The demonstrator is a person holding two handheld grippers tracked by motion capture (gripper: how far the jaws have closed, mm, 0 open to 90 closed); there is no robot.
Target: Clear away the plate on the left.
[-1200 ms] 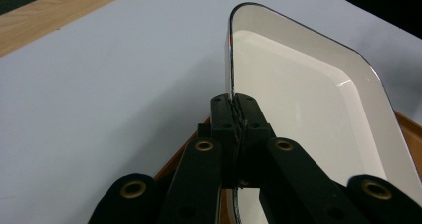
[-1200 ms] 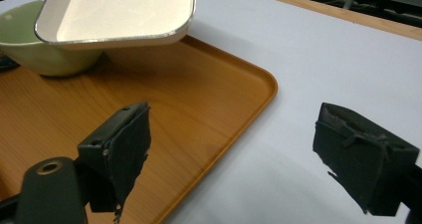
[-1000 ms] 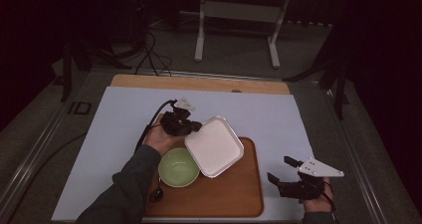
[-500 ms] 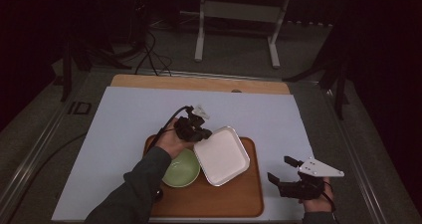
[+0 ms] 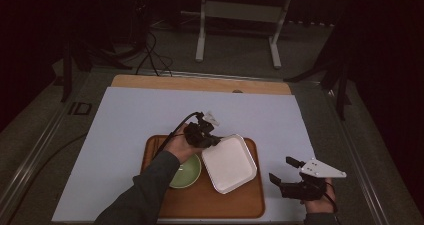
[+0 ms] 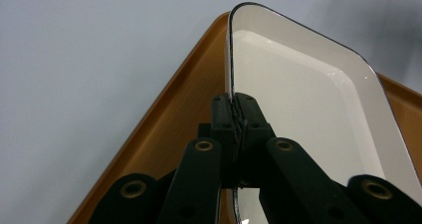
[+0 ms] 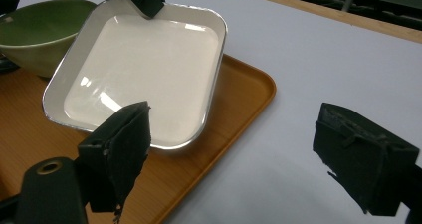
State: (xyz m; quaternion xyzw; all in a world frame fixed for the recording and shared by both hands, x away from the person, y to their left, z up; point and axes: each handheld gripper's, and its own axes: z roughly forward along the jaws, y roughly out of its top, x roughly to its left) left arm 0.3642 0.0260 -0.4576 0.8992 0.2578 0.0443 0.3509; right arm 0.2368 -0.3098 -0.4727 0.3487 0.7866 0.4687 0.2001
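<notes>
Altogether one white dish (image 5: 230, 162) pinched by left gripper (image 5: 212, 141) jaws — right gripper (image 5: 283, 171) jaws agape.

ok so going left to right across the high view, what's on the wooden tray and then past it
green bowl → left claw shut on the rim of the white square dish → bare strip of the wooden tray → right claw, open over the pale mat

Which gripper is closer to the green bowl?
Left. The left gripper is just above the bowl, clamped on the white dish rim. The right gripper sits open off the tray, farther away.
</notes>
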